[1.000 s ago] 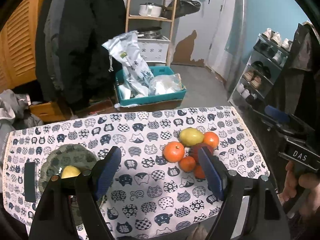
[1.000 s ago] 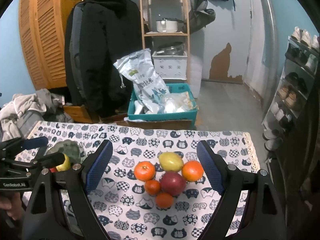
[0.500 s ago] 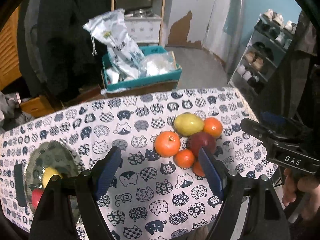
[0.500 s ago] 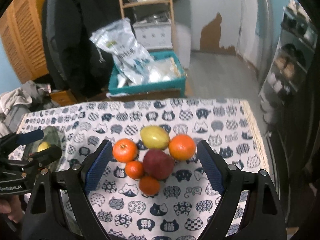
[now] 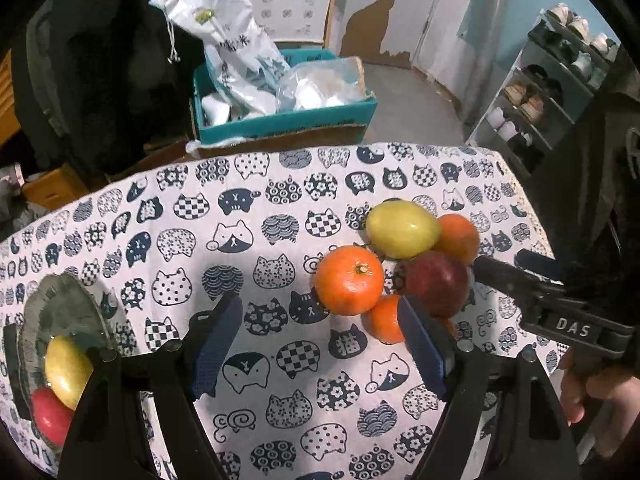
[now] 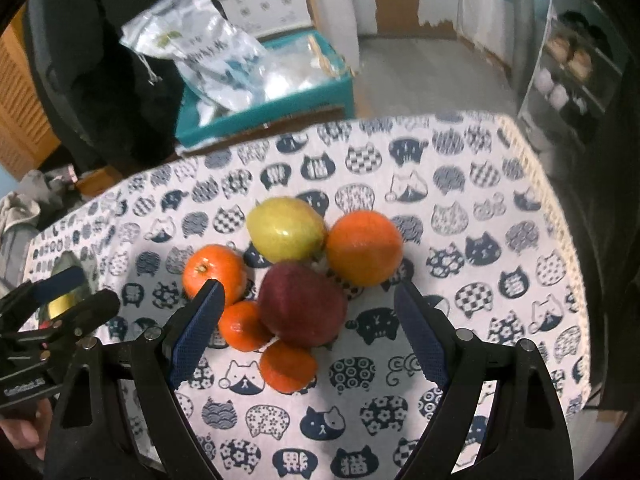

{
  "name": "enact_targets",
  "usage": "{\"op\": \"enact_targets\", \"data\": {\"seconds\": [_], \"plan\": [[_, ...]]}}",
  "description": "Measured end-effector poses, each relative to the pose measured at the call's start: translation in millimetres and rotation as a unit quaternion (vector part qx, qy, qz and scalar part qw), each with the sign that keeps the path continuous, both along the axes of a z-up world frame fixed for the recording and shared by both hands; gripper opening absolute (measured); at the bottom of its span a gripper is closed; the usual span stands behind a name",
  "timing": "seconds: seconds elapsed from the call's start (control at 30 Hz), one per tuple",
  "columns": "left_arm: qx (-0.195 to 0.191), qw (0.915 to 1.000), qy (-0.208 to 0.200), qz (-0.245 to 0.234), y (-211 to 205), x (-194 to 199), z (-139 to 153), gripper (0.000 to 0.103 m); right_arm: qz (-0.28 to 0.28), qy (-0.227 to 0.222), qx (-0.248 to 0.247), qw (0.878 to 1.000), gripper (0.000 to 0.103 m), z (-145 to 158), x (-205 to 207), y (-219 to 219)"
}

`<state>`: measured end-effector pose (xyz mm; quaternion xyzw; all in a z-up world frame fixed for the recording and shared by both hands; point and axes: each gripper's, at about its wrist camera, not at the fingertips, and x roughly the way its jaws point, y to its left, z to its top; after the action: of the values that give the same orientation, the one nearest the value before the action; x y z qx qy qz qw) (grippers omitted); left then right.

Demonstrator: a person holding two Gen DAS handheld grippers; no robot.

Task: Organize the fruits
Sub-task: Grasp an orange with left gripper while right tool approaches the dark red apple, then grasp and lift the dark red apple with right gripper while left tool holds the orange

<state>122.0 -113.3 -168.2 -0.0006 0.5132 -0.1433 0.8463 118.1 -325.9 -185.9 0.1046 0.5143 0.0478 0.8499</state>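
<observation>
A cluster of fruit lies on the cat-print cloth: a yellow-green mango [image 6: 285, 229], a dark red apple [image 6: 302, 309], a big orange [image 6: 363, 248], a tangerine with a stem [image 6: 214, 274] and two small tangerines [image 6: 244, 326]. My right gripper [image 6: 310, 334] is open, its fingers either side of the apple, just above the pile. My left gripper [image 5: 320, 344] is open and empty over the cloth, left of the pile; the stemmed tangerine [image 5: 349, 280] is just ahead of it. A glass plate [image 5: 60, 300] at the left holds a yellow fruit [image 5: 66, 370] and a red fruit [image 5: 50, 414].
Beyond the table's far edge stands a teal box [image 5: 280, 120] with white bags. A shoe rack [image 5: 552, 80] is at the right. Dark coats [image 5: 88, 60] hang at the back left. The table's right edge [image 6: 568, 240] is close to the fruit.
Both grippers have moved forward and down toward the fruit pile. The right gripper's fingers now straddle the apple. Both stay open.
</observation>
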Motion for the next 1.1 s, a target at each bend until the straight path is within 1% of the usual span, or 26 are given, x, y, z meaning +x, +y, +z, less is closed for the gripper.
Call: {"op": "enact_targets", "data": {"seconds": [0.07, 0.2, 0.37, 0.5, 0.67, 0.7, 0.73, 0.77, 0.87, 0.93, 1.1], "plan": [[0.003, 1.0000, 0.009, 0.000, 0, 6, -9, 0.081, -0.005, 0.018, 0.007, 1.000, 0.086, -14, 7, 1], [0.001, 0.9996, 0.027, 0.004, 2, 15, -23, 0.081, -0.012, 0.043, 0.013, 0.999, 0.086, -33, 16, 2], [-0.006, 0.9991, 0.042, 0.010, 7, 25, -34, 0.081, -0.020, 0.068, 0.025, 0.997, 0.086, -53, 24, 4], [-0.013, 0.9986, 0.050, 0.011, 7, 31, -40, 0.081, -0.021, 0.084, 0.031, 0.996, 0.086, -67, 29, 7], [-0.011, 0.9984, 0.056, 0.001, 2, 35, -48, 0.081, -0.021, 0.097, 0.040, 0.994, 0.085, -79, 34, 9], [-0.011, 0.9983, 0.057, 0.000, 1, 36, -49, 0.081, -0.019, 0.100, 0.043, 0.994, 0.078, -81, 35, 9], [-0.011, 0.9982, 0.059, 0.000, -1, 37, -50, 0.081, -0.016, 0.101, 0.049, 0.994, 0.076, -82, 35, 10], [-0.013, 0.9981, 0.061, 0.000, -1, 38, -51, 0.081, -0.014, 0.097, 0.053, 0.994, 0.075, -81, 34, 11], [-0.023, 0.9975, 0.067, -0.002, -5, 40, -54, 0.081, -0.007, 0.091, 0.024, 0.996, 0.075, -79, 30, 12], [-0.028, 0.9971, 0.070, -0.006, -9, 41, -55, 0.081, -0.006, 0.087, 0.017, 0.996, 0.075, -77, 26, 9], [-0.026, 0.9965, 0.077, -0.021, -26, 44, -63, 0.081, -0.006, 0.068, -0.005, 0.998, 0.075, -64, 14, -2]]}}
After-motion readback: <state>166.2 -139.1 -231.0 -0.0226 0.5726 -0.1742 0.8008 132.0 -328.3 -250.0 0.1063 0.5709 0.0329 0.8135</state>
